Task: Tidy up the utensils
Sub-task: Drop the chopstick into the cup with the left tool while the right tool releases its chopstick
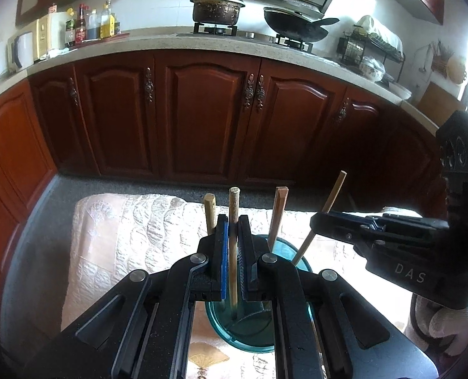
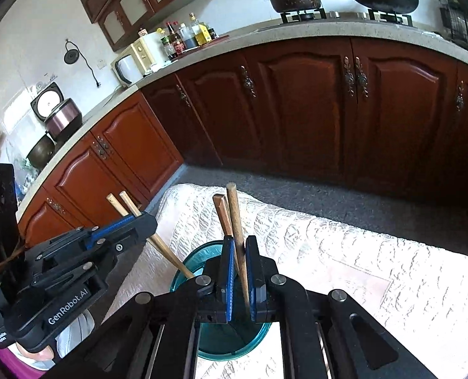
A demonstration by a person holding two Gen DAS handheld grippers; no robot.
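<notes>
A teal glass cup stands on a white quilted cloth; it also shows in the right wrist view. Several wooden chopsticks stand in it. My left gripper is shut on a pale chopstick whose lower end is inside the cup. My right gripper is shut on a brown chopstick, also reaching into the cup. In the left view the right gripper comes in from the right around a slanted chopstick. A reddish chopstick leans in the cup.
The cloth covers a low table with grey floor beyond it. Dark red cabinets run along the far side under a stone counter with a pot, a wok, bottles and a dish rack.
</notes>
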